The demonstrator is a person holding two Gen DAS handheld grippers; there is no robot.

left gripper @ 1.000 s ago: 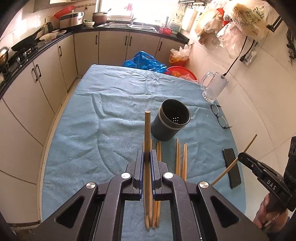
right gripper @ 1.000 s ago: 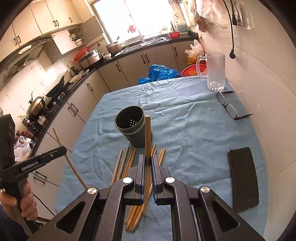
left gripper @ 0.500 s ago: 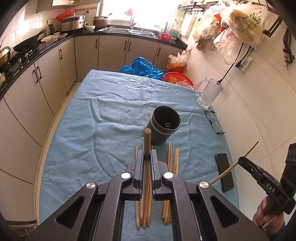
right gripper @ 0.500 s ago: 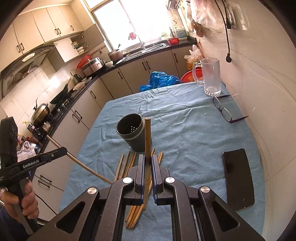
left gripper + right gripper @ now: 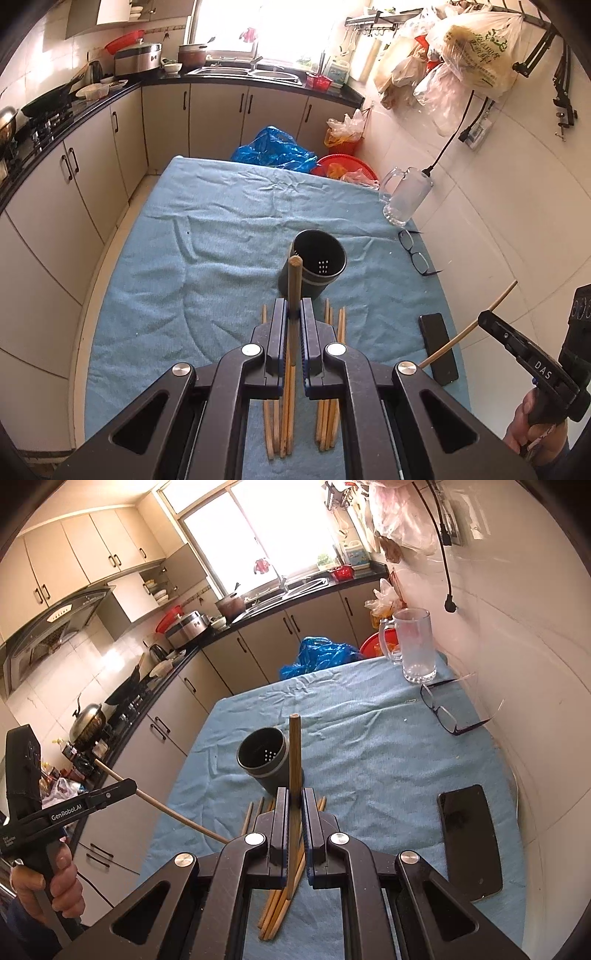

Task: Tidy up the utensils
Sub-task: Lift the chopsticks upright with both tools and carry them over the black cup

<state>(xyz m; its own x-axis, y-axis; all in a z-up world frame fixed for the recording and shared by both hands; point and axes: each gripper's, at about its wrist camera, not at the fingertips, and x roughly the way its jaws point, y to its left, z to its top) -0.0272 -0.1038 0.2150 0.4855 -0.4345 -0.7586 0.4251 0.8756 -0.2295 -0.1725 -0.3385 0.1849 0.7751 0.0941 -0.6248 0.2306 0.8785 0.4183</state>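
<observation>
Both grippers clamped, one chopstick each.
Left gripper (image 5: 294,314) and right gripper (image 5: 294,801) fingers pinch chopsticks above the dark holder (image 5: 317,264) (remaining chopsticks (image 5: 330,406) lie on table (image 5: 221,229)).

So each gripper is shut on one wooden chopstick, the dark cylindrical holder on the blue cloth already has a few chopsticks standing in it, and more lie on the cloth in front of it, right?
Not quite: the dark cylindrical holder is empty. The left wrist view looks into it and shows only its perforated bottom. The rest holds.

My two wrist cameras, high over the table

Both look steeply down along my claws; each shares the dark holder (image 5: 317,264) (image 5: 264,757) and blue cloth (image 5: 192,266) (image 5: 369,746).
</observation>
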